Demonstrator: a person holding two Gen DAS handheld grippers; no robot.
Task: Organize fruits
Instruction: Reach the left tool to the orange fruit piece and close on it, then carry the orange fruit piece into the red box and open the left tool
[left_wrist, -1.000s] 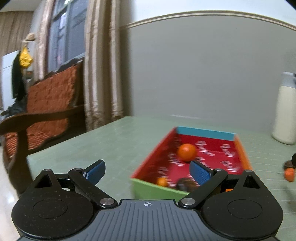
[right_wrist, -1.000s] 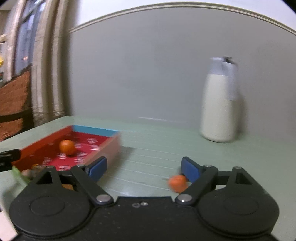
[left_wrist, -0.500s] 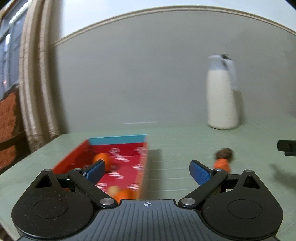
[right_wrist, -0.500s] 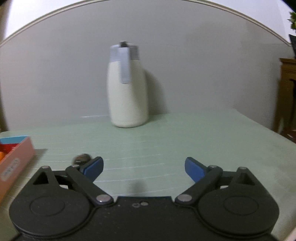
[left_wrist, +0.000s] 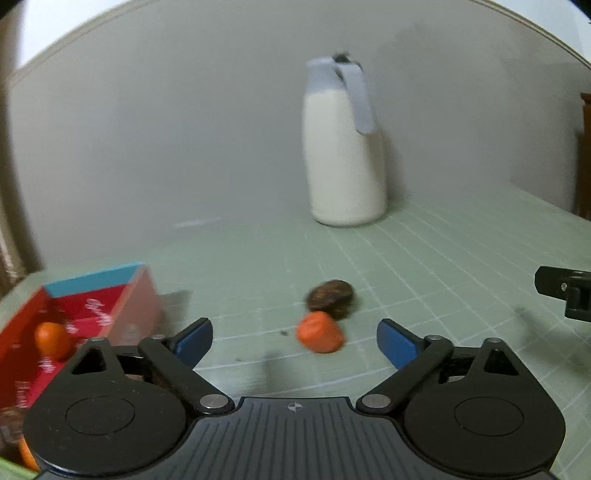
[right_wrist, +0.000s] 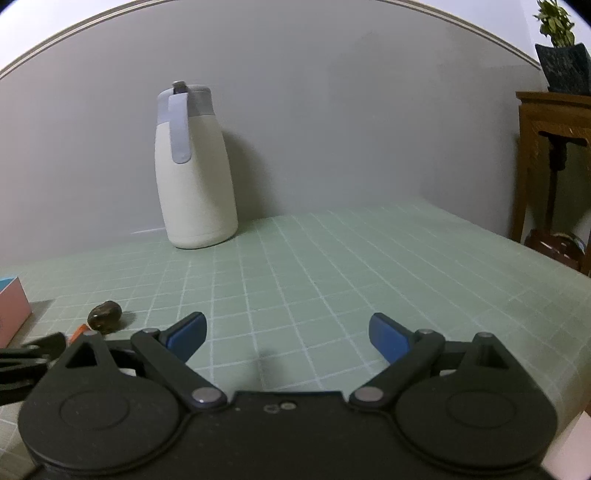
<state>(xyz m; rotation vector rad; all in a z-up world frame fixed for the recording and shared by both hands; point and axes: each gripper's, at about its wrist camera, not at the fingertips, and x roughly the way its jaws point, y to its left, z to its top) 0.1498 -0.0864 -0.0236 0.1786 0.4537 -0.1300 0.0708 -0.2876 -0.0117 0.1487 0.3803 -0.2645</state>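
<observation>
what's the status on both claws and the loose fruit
Left claw open, right claw open, both empty. Orange fruit and brown fruit loose ahead of left. Nothing blocking.

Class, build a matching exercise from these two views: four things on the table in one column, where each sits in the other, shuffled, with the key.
1. white jug
2. orange fruit
3. dark brown fruit
4. red box

a. left edge of the table
b. just behind the orange one
c. by the back wall
d. ahead of the open left tongs

Pairs: 1-c, 2-d, 3-b, 4-a
</observation>
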